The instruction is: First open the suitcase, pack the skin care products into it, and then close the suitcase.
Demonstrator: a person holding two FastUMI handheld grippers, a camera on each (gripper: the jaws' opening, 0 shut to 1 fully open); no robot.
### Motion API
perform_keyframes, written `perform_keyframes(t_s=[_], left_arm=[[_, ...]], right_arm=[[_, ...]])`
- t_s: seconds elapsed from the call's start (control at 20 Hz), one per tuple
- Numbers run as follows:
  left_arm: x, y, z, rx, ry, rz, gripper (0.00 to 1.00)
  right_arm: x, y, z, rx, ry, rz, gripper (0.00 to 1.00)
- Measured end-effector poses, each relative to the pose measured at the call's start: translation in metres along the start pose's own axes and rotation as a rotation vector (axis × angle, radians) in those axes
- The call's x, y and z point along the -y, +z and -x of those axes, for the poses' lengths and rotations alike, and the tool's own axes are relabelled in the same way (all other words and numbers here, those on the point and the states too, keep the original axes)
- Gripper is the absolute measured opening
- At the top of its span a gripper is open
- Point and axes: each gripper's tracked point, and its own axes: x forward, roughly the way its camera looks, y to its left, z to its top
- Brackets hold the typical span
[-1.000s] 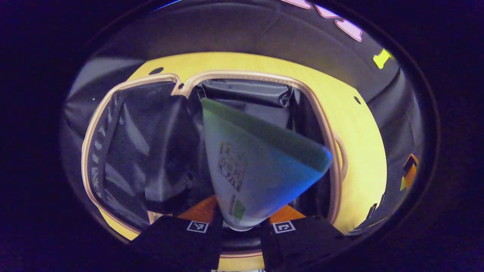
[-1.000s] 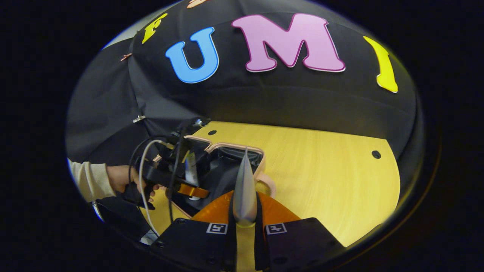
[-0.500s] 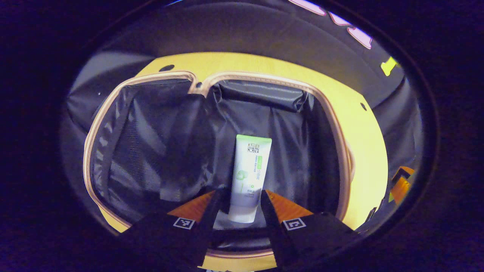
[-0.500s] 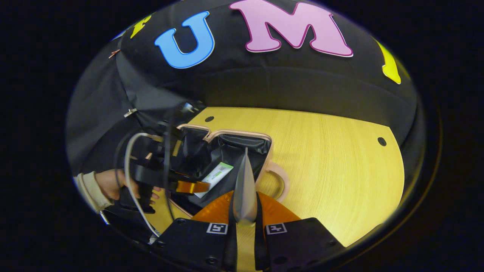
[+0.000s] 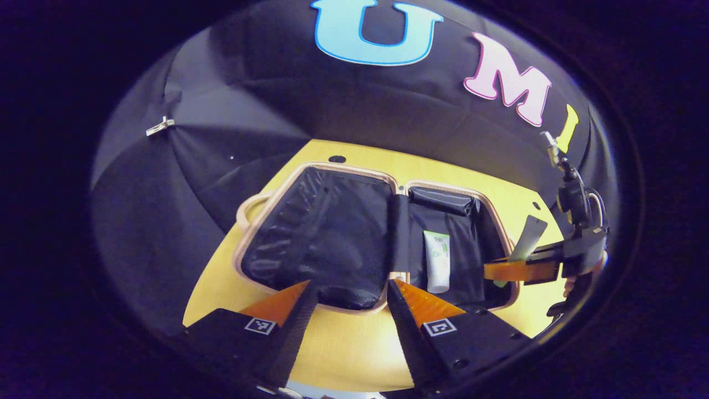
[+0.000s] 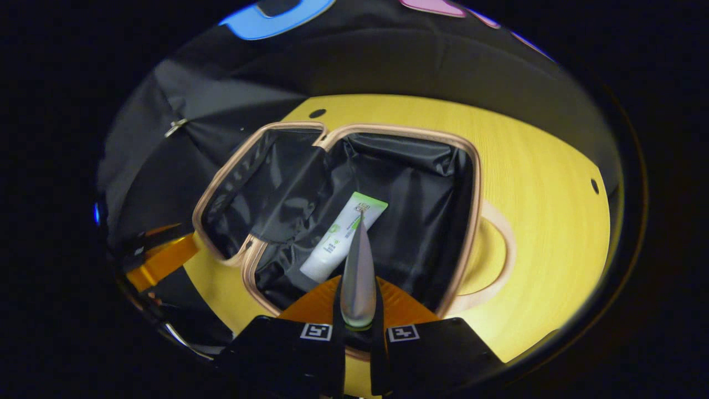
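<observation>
Your left gripper: fingers apart, empty | right gripper: clamped on silver tube, poised above open suitcase to drop beside white tube.

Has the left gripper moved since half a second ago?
Yes. The left gripper has pulled back and up: the open suitcase looks smaller and farther off in its view, and the green-capped tube lies inside, clear of the fingers.

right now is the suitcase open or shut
Open: the suitcase lies spread flat on the table, both dark-lined halves exposed, with a white tube lying inside one half.
</observation>
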Motion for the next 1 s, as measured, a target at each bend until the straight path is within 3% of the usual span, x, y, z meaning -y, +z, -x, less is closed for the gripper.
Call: perform_keyframes(t_s=[0.1, 0.25, 0.3, 0.35, 0.5, 0.55, 0.7, 0.75, 0.85, 1.0], left_arm=[[-0.015, -0.002, 0.015, 0.032, -0.016, 0.077, 0.82], [-0.036, -0.019, 0.028, 0.025, -0.004, 0.128, 0.81], [-0.043, -0.028, 0.034, 0.015, 0.007, 0.126, 0.82], [-0.048, -0.035, 0.037, 0.005, 0.018, 0.121, 0.82], [-0.065, -0.045, 0.039, -0.003, 0.045, 0.117, 0.82], [-0.07, -0.043, 0.039, 0.006, 0.054, 0.116, 0.82], [-0.1, -0.026, 0.034, 0.06, 0.136, 0.09, 0.83], [-0.114, -0.015, 0.032, 0.088, 0.165, 0.089, 0.83], [-0.141, 0.007, 0.022, 0.13, 0.191, 0.124, 0.85], [-0.177, 0.031, -0.014, 0.115, 0.184, 0.252, 0.87]], right_arm=[[-0.001, -0.005, -0.022, -0.071, -0.022, -0.107, 0.22], [0.012, 0.001, -0.044, -0.092, -0.09, -0.168, 0.23], [0.015, -0.001, -0.05, -0.108, -0.114, -0.185, 0.31], [0.016, -0.005, -0.054, -0.132, -0.123, -0.197, 0.24], [0.014, -0.004, -0.052, -0.125, -0.145, -0.19, 0.3], [0.013, -0.003, -0.049, -0.105, -0.147, -0.194, 0.22], [0.013, 0.016, -0.021, 0.005, -0.161, -0.18, 0.7], [0.013, 0.024, -0.007, 0.057, -0.158, -0.166, 0.69], [0.009, 0.037, 0.029, 0.173, -0.125, -0.129, 0.99], [0.02, 0.045, 0.09, 0.357, -0.118, -0.04, 0.98]])
